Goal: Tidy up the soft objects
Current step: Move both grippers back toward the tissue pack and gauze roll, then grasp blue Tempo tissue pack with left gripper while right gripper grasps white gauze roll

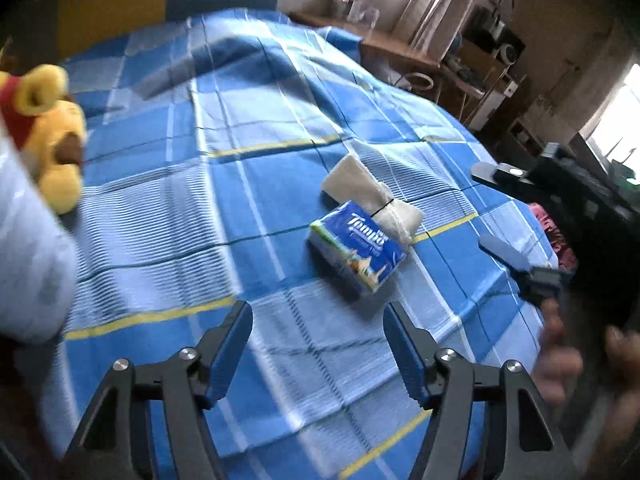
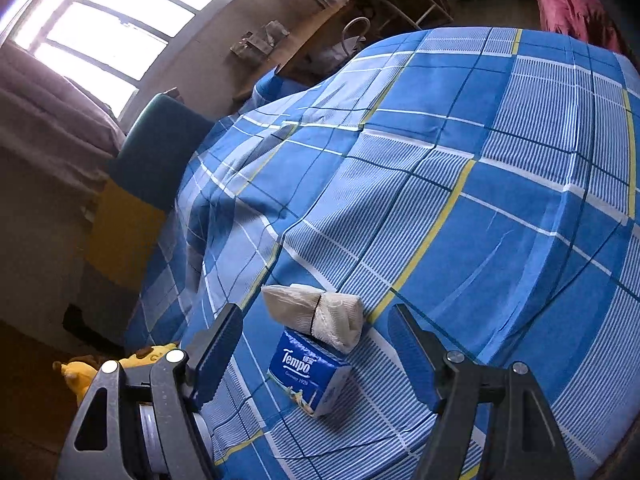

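A blue Tempo tissue pack (image 1: pixel 357 251) lies on the blue plaid bed cover (image 1: pixel 208 208), with a cream rolled cloth (image 1: pixel 372 194), tied by a black band, touching its far side. My left gripper (image 1: pixel 318 316) is open and empty, hovering just short of the pack. In the right wrist view the pack (image 2: pixel 308 372) and the cloth roll (image 2: pixel 316 312) sit between the open, empty fingers of my right gripper (image 2: pixel 316 320). A yellow plush bear (image 1: pixel 48 132) lies at the bed's left. The right gripper (image 1: pixel 516 256) shows at the bed's right edge.
A white soft bundle (image 1: pixel 28 248) fills the near left of the left wrist view. A yellow plush (image 2: pixel 116 364) peeks out behind my right gripper's left finger. A desk (image 1: pixel 400 48) with clutter stands beyond the bed. A red cloth (image 2: pixel 572 4) lies past the bed's far corner.
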A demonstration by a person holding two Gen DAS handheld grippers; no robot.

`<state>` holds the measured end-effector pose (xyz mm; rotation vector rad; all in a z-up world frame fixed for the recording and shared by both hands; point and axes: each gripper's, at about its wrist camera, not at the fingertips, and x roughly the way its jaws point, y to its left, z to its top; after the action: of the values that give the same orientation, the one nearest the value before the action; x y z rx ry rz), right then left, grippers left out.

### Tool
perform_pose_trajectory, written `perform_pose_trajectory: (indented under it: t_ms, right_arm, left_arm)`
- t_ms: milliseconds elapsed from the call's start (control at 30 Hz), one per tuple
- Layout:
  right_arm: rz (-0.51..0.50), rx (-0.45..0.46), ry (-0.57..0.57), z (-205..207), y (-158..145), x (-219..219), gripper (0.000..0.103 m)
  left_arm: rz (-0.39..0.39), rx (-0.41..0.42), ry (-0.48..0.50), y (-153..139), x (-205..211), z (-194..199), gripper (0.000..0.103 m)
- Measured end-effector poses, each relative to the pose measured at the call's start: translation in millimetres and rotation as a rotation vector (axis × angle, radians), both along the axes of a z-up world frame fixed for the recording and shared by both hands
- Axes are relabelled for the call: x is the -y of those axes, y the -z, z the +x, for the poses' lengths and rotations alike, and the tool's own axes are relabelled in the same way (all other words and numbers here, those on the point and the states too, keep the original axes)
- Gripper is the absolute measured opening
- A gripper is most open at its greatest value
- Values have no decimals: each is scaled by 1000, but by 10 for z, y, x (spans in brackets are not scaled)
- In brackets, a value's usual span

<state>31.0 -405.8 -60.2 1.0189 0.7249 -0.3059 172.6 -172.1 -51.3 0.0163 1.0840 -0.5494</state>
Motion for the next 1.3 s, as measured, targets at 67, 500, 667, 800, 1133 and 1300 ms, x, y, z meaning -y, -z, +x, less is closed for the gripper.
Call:
perform_pose_trajectory:
  t_ms: [67, 500, 667, 800, 1133, 1300]
  right_arm:
    - [17, 6, -9, 12, 13, 3, 76]
    - [64, 40, -25, 12, 36, 1, 76]
    - [66, 34, -33, 20, 49, -7, 77]
    - [64, 35, -40, 27, 47, -17, 76]
    - [-25, -68, -172, 221, 73, -246, 76]
    - [-290, -168, -340, 519, -93, -492, 76]
  left_arm:
    - [-8, -23, -6, 64, 148, 132, 68]
    - [39, -117, -91, 421, 747, 656, 73]
    - [64, -53, -5, 423, 713, 503, 64]
    - [51, -23, 42, 287, 388, 288, 62]
    - [173, 43, 74, 278, -601, -386, 62]
    - [108, 23, 27, 393, -849, -456, 63]
